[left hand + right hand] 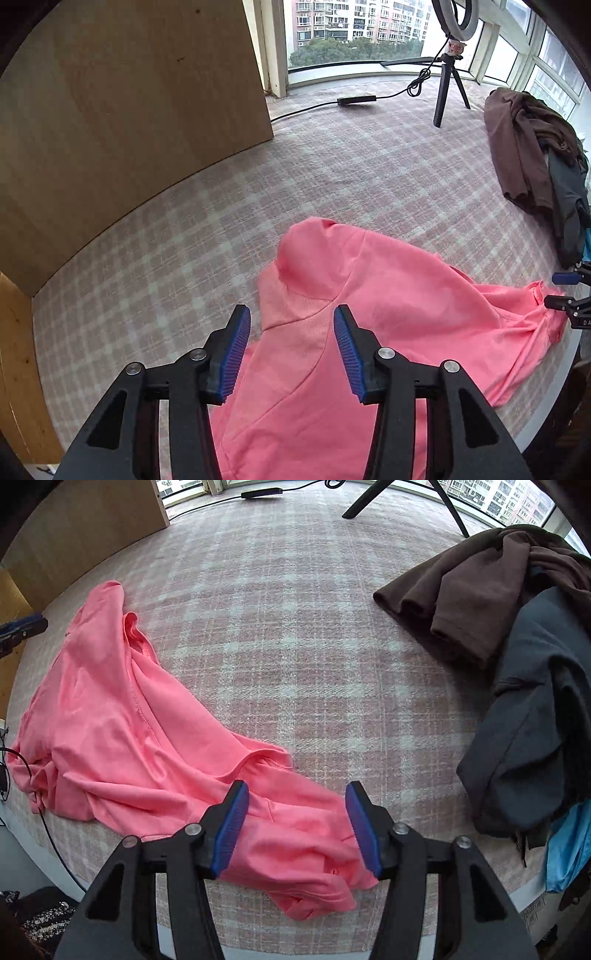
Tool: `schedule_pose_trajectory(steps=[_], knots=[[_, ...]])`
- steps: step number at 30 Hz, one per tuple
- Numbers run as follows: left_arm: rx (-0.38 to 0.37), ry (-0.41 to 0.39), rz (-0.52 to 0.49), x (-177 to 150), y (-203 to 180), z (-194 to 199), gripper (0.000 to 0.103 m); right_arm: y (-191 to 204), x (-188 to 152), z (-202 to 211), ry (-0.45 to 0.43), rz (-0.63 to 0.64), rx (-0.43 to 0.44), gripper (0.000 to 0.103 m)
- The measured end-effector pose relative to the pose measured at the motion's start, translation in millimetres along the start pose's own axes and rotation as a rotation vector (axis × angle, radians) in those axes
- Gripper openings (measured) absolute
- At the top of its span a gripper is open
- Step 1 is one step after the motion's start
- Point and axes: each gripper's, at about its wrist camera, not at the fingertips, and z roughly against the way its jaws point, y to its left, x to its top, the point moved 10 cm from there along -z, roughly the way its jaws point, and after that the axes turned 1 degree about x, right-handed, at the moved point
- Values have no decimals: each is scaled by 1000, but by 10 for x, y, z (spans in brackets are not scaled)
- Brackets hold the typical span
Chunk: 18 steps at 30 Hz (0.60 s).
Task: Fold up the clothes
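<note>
A pink shirt (pixel 369 314) lies crumpled on the plaid tabletop (pixel 184 229), well apart from the pile of dark clothes (pixel 517 646) at the far right edge. The left gripper (pixel 291 350) and the right gripper (pixel 297 827) both hover over the shirt, jaws spread, holding nothing.

The supporting surface is a desk covered with a pink-and-white plaid woven cloth (pixel 295 635). A crumpled pink knit garment (pixel 122 738) lies spread across its near-left area, partly overhanging the near edge. A pile of dark brown and grey garments (pixel 517 635) rests on the right side; a black tripod stand (pixel 448 92) and a black cabled box (pixel 356 100) sit at the far edge.
</note>
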Motion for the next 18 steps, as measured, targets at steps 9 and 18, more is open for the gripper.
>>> schedule_pose_trajectory(steps=[9, 18], knots=[[-78, 51, -47, 114, -108, -428, 2, 129, -7, -16, -5, -6, 129, 7], [-7, -111, 105, -624, 1158, 889, 2, 367, 546, 928, -233, 24, 219, 6]])
